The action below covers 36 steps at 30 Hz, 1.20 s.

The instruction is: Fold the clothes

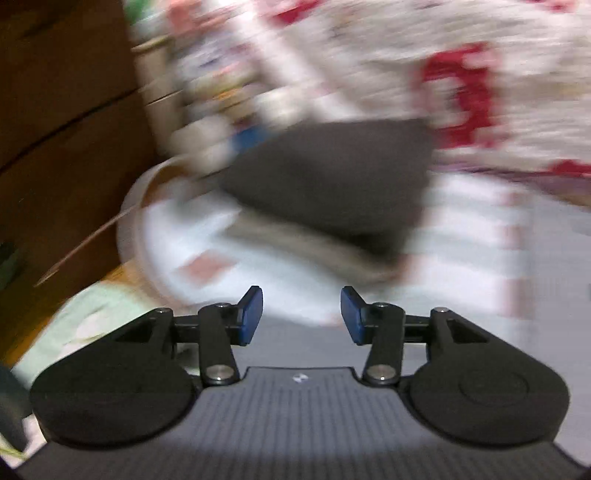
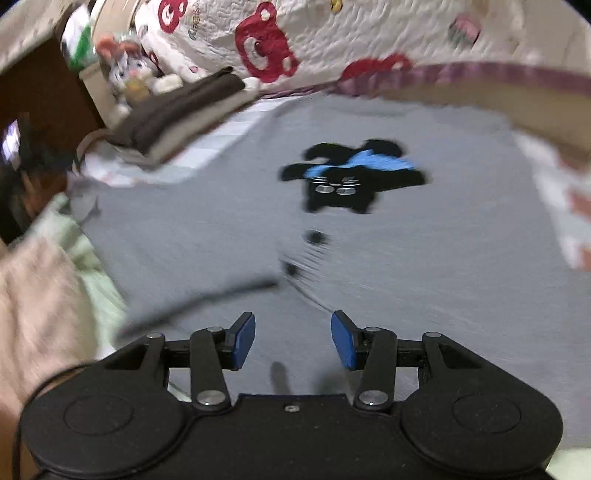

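Now hovering over grey shirt (image 2: 424,266), right tongs (image 2: 293,339) spread, empty; left tongs (image 1: 301,315) likewise released, facing folded dark stack (image 1: 332,177) beyond shirt's edge.

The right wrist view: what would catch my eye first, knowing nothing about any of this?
Probably the grey shirt spread flat across the middle, with its black-and-blue cat print facing up. Behind it lies a white quilt dotted with red bears, and at upper left a folded pile of dark and beige clothes. At the bottom, the right gripper hangs open over the shirt, its blue pads apart.
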Motion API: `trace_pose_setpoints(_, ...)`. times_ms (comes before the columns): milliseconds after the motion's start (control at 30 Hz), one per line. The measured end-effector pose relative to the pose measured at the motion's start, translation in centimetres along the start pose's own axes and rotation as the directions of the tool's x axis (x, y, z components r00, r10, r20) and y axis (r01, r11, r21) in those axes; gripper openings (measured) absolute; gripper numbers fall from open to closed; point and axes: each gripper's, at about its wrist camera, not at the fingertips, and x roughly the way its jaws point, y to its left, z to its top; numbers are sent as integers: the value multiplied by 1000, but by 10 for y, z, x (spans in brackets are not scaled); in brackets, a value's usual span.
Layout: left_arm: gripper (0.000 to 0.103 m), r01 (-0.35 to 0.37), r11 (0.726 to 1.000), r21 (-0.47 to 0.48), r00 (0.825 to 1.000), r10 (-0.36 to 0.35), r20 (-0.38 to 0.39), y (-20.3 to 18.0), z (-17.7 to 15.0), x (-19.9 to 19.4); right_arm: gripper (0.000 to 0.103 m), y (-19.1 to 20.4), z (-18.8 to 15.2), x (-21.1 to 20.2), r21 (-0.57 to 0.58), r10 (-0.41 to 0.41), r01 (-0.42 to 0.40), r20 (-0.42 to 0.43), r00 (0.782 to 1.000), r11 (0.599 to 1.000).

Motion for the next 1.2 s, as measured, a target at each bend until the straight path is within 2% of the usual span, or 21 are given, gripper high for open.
trace_pose_setpoints(33, 57, 92, 996, 23, 996, -92, 2, -24, 2, -9, 52, 1, -8, -4, -27, -22, 22, 6, 1000, 999)
trace_pose_setpoints(67, 60, 194, 980, 47, 981, -194, -17, -50, 3, -14, 52, 3, -17, -7, -53, -44, 45, 12, 999, 998)
trace_pose_setpoints(100, 63, 284, 957, 63, 958, -281, -53, -78, 0, -16, 52, 4, -25, -11, -79, -66, 67, 19, 998, 995)
trace_pose_setpoints(167, 63, 418, 904, 88, 905, -406, -125, -131, -11, -17, 52, 11, -41, -12, -146, -102, 105, 24, 994, 984)
trace_pose_setpoints(267, 63, 566, 810, 152, 818, -530, -224, -206, -43, -22, 54, 23, -57, -9, -256, -148, 154, 43, 988, 954)
trace_pose_setpoints(400, 63, 667, 699, 257, 745, -619, -249, -260, -88, -38, 54, 31, -74, -12, -369, -210, 233, 101, 972, 900)
trace_pose_setpoints(533, 63, 710, 648, 276, 703, -628, -334, -266, -113, -42, 51, 35, -82, -14, -458, -239, 281, 149, 960, 843)
trace_pose_setpoints(567, 63, 723, 633, 275, 689, -633, -354, -264, -117, -44, 50, 32, -81, -14, -440, -232, 275, 150, 961, 855)
trace_pose_setpoints(600, 63, 744, 617, 256, 666, -648, -369, -260, -118, -46, 49, 27, -79, -14, -410, -224, 267, 150, 963, 872)
trace_pose_setpoints(700, 63, 803, 572, 169, 585, -699, -413, -251, -119, -48, 41, 13, -75, -14, -317, -199, 238, 150, 968, 918)
trace_pose_setpoints(800, 63, 836, 539, 103, 519, -715, -468, -257, -123, -45, 39, -1, -70, -14, -221, -173, 205, 154, 973, 954)
trace_pose_setpoints(933, 67, 861, 500, 93, 464, -697, -547, -280, -138, -45, 40, -20, -64, -14, -90, -140, 156, 162, 977, 984)
trace_pose_setpoints(967, 68, 858, 506, 89, 464, -689, -557, -285, -142, -44, 40, -24, -62, -14, -57, -132, 143, 165, 977, 988)
trace_pose_setpoints(1067, 68, 837, 542, 74, 485, -673, -559, -294, -151, -39, 40, -38, -59, -14, 39, -104, 99, 177, 979, 994)
trace_pose_setpoints(1100, 62, 835, 549, 47, 480, -681, -553, -294, -152, -36, 40, -41, -60, -14, 67, -91, 80, 185, 979, 995)
trace_pose_setpoints(1133, 39, 842, 539, 7, 453, -700, -552, -293, -151, -34, 40, -44, -60, -14, 95, -79, 61, 193, 978, 994)
trace_pose_setpoints(1200, 2, 862, 501, -83, 377, -741, -555, -293, -148, -30, 40, -51, -61, -14, 150, -54, 22, 209, 976, 988)
